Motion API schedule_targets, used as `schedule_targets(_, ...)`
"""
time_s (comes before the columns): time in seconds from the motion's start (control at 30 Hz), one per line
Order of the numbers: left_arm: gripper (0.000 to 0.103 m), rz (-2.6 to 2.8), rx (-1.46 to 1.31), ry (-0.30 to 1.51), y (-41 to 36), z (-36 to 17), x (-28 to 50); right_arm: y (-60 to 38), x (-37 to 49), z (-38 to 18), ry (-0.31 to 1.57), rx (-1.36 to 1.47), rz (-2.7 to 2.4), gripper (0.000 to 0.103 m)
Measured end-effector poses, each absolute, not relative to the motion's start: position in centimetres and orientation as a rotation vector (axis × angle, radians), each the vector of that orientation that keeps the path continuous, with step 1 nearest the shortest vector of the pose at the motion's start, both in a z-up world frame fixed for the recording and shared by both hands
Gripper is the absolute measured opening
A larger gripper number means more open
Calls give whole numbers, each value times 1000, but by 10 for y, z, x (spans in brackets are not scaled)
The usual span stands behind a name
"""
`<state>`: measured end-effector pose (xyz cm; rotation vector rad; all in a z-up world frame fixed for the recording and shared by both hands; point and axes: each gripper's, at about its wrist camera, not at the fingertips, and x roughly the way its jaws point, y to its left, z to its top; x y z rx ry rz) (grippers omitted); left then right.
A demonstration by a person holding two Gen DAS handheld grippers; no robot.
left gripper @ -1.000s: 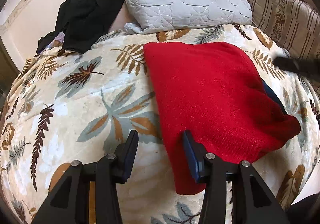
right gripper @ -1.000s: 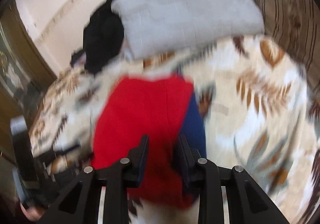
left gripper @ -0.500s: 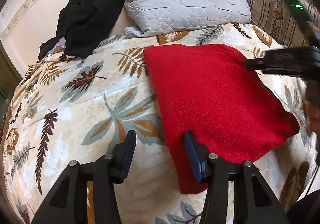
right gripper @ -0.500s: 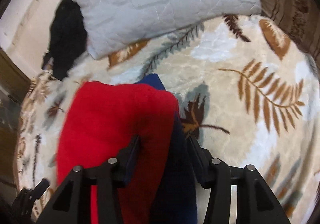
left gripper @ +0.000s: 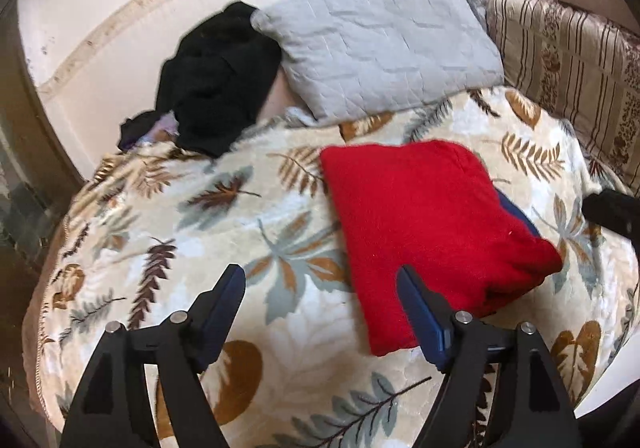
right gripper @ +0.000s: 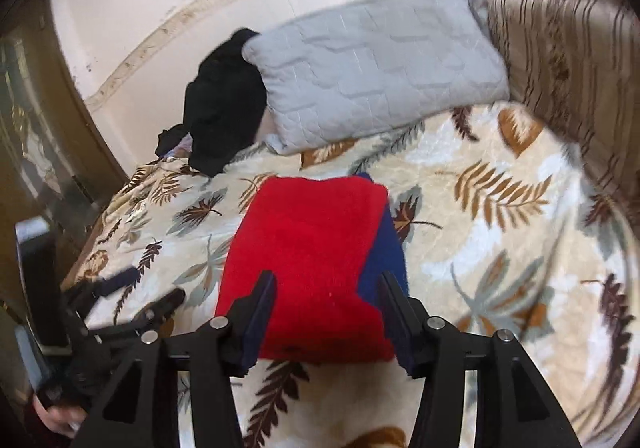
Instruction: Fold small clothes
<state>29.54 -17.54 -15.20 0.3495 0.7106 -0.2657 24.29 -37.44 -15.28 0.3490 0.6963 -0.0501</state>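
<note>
The red knitted garment lies folded into a compact rectangle on the leaf-patterned plush blanket, in front of the grey quilted pillow, with a dark blue layer showing along its right edge. Judgement: the fold looks essentially finished; this is a release or check step. The left gripper hovers at the near left corner, fingers wide apart, holding nothing. The right gripper hangs over the near edge, fingers likewise spread and empty. Next move probably calls for squaring the blue edge under the red, or fetching the crumpled black clothing beside the pillow.
</note>
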Motion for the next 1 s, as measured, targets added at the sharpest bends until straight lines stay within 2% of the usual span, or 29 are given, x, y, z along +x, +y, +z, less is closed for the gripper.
schedule_targets(0.1, 84, -244, 351, 669, -172, -139, 283, -363, 223, -147, 664, 323, -66, 57)
schedule_targets(0.6, 84, -219, 291, 614, -146, -112, 242, -332, 159, -124, 585, 295, -84, 57)
schedule_targets(1.0, 84, -193, 257, 591, -130, -100, 234, -316, 146, -106, 561, 267, -74, 58)
